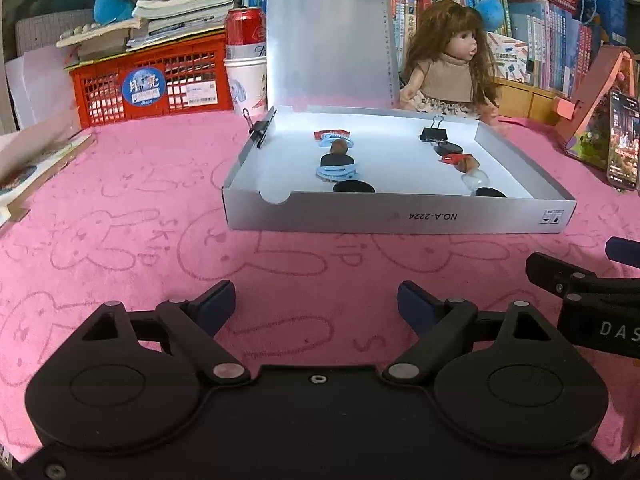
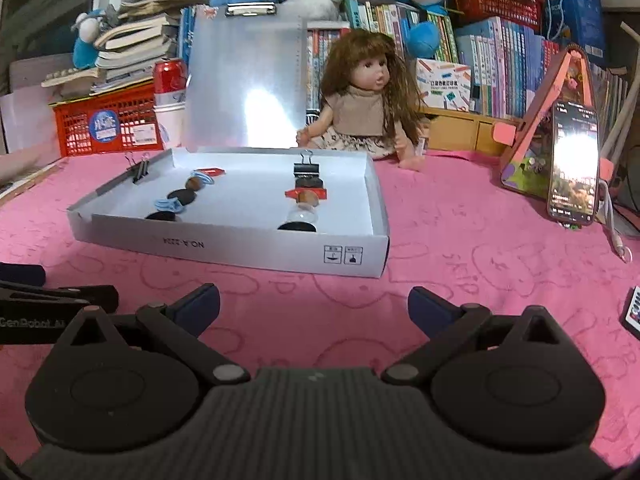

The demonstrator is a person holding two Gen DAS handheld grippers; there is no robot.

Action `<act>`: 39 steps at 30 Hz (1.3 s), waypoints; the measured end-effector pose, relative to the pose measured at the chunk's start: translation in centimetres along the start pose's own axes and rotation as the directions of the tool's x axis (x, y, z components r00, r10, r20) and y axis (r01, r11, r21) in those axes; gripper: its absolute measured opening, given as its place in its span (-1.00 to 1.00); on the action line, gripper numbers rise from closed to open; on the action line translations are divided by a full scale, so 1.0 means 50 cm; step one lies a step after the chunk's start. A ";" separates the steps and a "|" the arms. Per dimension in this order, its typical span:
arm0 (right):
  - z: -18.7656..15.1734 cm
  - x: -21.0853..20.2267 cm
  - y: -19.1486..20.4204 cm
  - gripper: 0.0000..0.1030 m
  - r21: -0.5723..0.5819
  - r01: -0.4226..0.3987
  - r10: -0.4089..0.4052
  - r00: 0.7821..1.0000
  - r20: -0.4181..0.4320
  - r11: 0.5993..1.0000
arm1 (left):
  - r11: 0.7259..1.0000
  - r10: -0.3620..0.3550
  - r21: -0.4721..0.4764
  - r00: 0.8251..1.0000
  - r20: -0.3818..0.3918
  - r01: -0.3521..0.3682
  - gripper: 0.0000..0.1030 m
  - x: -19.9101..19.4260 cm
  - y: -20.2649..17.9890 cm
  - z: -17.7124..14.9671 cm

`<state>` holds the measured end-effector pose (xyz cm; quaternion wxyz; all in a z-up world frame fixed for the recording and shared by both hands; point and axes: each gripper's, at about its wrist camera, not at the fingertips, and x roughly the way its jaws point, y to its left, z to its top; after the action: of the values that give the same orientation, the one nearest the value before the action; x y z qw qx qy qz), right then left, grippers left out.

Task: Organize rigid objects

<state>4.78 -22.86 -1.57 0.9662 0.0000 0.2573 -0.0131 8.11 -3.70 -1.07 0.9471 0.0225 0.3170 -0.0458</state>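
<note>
While both hand-held grippers (image 1: 316, 300) (image 2: 314, 306) gape empty, white tray (image 1: 400, 220) ahead, well apart.

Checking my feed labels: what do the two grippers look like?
Both are matte black, with round disc housings, silver pivot pins and dark blue finger pads. The left gripper has a smooth body; the right gripper has a ribbed one. White lettering marks each one's side.

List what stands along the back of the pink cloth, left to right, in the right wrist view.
Red crate → red can → upright clear lid → doll → phone.
</note>
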 end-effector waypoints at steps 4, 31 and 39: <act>0.001 0.008 -0.002 1.00 0.013 0.001 0.000 1.000 -0.018 1.000 | 1.000 -0.001 -0.006 1.000 0.004 0.001 0.77 0.007 0.001 0.001; 0.003 0.034 -0.002 1.00 0.013 -0.017 0.019 0.992 -0.121 1.000 | 1.000 -0.008 0.009 1.000 0.009 0.008 0.95 0.015 -0.007 -0.005; 0.003 0.034 -0.002 1.00 0.014 -0.017 0.019 0.992 -0.122 1.000 | 1.000 0.007 0.002 1.000 0.005 -0.007 0.99 0.014 -0.007 -0.005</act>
<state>6.33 -23.03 -2.27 0.9488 0.0092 0.3157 -0.0061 8.49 -4.07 -1.67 0.9480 0.0247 0.3144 -0.0427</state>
